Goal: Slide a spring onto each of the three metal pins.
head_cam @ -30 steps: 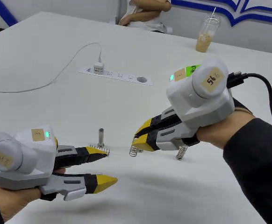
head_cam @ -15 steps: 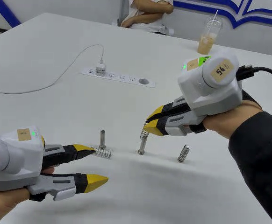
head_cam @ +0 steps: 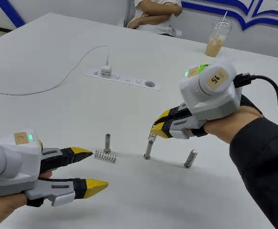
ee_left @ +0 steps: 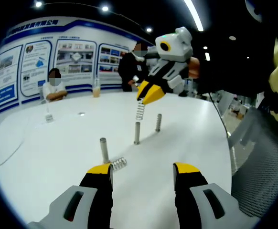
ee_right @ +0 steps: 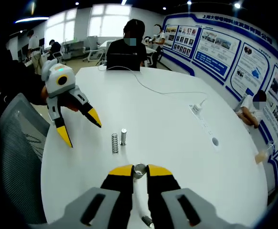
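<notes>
Three metal pins stand on the white table (head_cam: 43, 52). The left pin (head_cam: 107, 142) is bare, and a loose spring (head_cam: 105, 156) lies at its foot. My right gripper (head_cam: 158, 129) is shut on a spring (head_cam: 152, 138), whose lower end sits at the top of the middle pin (head_cam: 148, 150). The right pin (head_cam: 191, 158) carries a spring. In the right gripper view the held spring (ee_right: 140, 170) shows end-on between the yellow tips. My left gripper (head_cam: 93, 168) hovers open near the front left, with nothing in it, and its own view shows the loose spring (ee_left: 118, 163) just ahead.
A power strip (head_cam: 124, 78) with a plugged charger and a white cable (head_cam: 58, 78) lies farther back. An iced drink cup (head_cam: 217, 39) stands at the far edge, near a seated person (head_cam: 155, 14). A mesh chair (ee_right: 19, 143) stands at the near side.
My right gripper has come up off the table with a spring and brought it over the middle pin. My left gripper has stayed open in much the same place.
</notes>
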Demonstrator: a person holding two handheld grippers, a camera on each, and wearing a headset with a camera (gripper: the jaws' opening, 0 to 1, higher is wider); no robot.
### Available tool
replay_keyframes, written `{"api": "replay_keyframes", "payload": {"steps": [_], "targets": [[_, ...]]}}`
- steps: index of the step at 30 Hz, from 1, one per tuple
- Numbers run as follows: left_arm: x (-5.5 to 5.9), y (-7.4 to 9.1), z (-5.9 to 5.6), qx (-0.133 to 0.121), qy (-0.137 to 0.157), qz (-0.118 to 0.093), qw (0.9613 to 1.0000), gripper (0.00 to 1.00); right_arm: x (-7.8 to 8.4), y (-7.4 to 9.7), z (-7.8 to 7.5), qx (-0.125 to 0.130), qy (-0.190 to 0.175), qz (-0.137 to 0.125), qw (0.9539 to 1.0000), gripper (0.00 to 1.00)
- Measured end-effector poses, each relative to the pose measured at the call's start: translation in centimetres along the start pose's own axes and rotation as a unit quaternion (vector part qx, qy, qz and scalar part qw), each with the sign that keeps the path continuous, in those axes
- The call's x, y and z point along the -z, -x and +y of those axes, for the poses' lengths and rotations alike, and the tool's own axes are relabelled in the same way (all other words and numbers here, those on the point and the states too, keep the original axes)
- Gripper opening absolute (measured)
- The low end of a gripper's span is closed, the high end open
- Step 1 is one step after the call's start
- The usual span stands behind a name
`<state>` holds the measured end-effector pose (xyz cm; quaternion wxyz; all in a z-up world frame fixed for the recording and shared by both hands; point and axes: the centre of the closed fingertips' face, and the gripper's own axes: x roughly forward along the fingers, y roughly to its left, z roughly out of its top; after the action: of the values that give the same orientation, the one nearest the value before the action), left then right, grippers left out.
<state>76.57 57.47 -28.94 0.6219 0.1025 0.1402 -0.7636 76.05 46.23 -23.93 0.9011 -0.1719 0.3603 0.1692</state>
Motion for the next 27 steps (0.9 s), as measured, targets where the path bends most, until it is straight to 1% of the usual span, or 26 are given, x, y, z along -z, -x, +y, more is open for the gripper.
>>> {"api": "replay_keyframes", "payload": {"steps": [5, 15, 21, 27], "targets": [[0.2, 0.0, 0.1, -0.002, 0.003, 0.000, 1.0000, 0.53, 0.4, -0.2, -0.2, 0.001, -0.001, 0.006, 1.0000, 0.11], [0.4, 0.1, 0.3, -0.005, 0.007, 0.002, 1.0000, 0.53, 0.5, -0.7, -0.2, -0.003, -0.006, 0.005, 1.0000, 0.11], [0.5, 0.1, 0.3, -0.005, 0.008, 0.002, 0.9999, 0.53, 1.2, -1.3, 0.0, -0.007, -0.012, 0.010, 0.9999, 0.11], [0.6, 0.0, 0.3, -0.005, 0.010, 0.003, 0.9999, 0.53, 2.0, -2.1, 0.0, -0.004, -0.016, 0.014, 0.9998, 0.11]]}}
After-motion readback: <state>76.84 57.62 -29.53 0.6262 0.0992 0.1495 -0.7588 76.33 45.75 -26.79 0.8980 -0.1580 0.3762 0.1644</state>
